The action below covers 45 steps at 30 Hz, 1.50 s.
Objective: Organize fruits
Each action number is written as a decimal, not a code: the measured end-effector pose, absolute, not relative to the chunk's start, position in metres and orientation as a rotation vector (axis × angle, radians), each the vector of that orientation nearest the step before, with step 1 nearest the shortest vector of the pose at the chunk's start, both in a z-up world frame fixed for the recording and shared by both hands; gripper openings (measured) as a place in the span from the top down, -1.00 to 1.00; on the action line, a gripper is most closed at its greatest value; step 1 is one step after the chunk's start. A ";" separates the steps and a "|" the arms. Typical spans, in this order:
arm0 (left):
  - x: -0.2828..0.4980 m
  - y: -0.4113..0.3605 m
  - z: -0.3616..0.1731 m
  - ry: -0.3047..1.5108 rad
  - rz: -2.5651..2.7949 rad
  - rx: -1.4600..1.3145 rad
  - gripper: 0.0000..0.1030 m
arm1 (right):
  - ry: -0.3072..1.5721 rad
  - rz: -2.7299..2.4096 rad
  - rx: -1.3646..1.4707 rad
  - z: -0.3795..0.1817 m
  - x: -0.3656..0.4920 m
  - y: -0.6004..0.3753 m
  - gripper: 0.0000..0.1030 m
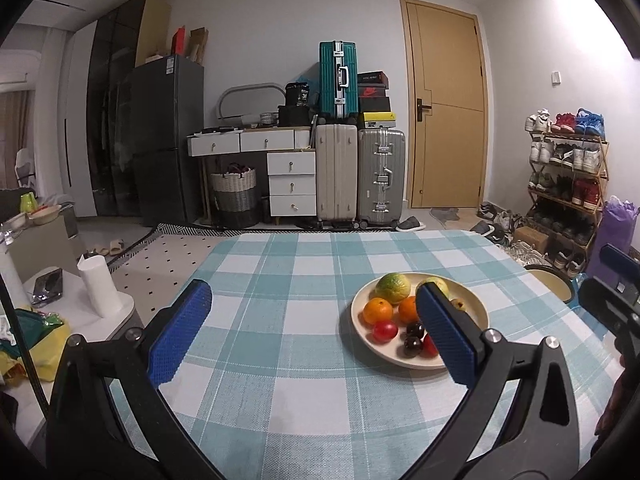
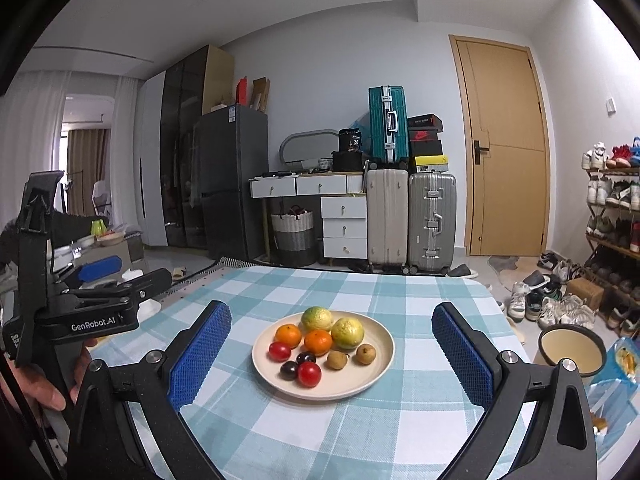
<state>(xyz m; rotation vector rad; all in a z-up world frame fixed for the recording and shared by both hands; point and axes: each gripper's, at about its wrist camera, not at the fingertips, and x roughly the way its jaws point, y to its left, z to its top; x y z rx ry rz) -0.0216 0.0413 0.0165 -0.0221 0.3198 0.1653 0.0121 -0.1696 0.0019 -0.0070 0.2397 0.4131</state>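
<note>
A round cream plate (image 2: 376, 376) holds oranges, green citrus, tomatoes, cherries, longans; both grippers' blue-padded jaws stand apart, empty.

We saw a tan door (image 2: 506, 152) in the pale wall, suitcases (image 2: 412, 220) stacked beside white drawers (image 2: 344, 228), a dark fridge (image 2: 232, 180), and a crowded shoe rack (image 1: 564, 184).

Two handheld grippers share one build: black plastic frames with triangular cut-outs, silver round-headed screws at the joints, and blue fingers (image 2: 200, 354) faced with a diamond-textured grip. White lettering reading "GenRobot.AI" marks the side of the left gripper (image 2: 98, 266); the right gripper (image 2: 332, 356) shows the same blue pads.
</note>
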 end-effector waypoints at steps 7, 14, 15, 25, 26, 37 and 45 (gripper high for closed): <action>-0.010 0.044 -0.010 0.329 0.171 -0.005 -0.98 | 0.235 0.413 -0.041 -0.014 0.013 -0.168 -0.99; 0.003 0.050 -0.038 0.349 0.174 -0.005 -0.98 | 0.201 0.413 -0.103 -0.031 0.013 -0.164 -0.99; 0.003 0.050 -0.040 0.344 0.175 -0.007 -0.98 | 0.200 0.414 -0.113 -0.033 0.013 -0.163 -0.99; 0.005 0.058 -0.057 0.320 0.188 -0.040 -0.98 | 0.243 0.441 -0.080 -0.051 0.024 -0.168 -0.99; 0.004 0.056 -0.057 0.321 0.185 -0.034 -0.98 | 0.257 0.436 -0.062 -0.053 0.028 -0.171 -0.99; 0.000 0.055 -0.055 0.319 0.161 -0.034 -0.98 | 0.319 0.416 -0.052 -0.059 0.045 -0.170 -1.00; -0.001 0.055 -0.055 0.319 0.161 -0.034 -0.98 | 0.313 0.417 -0.058 -0.058 0.041 -0.169 -1.00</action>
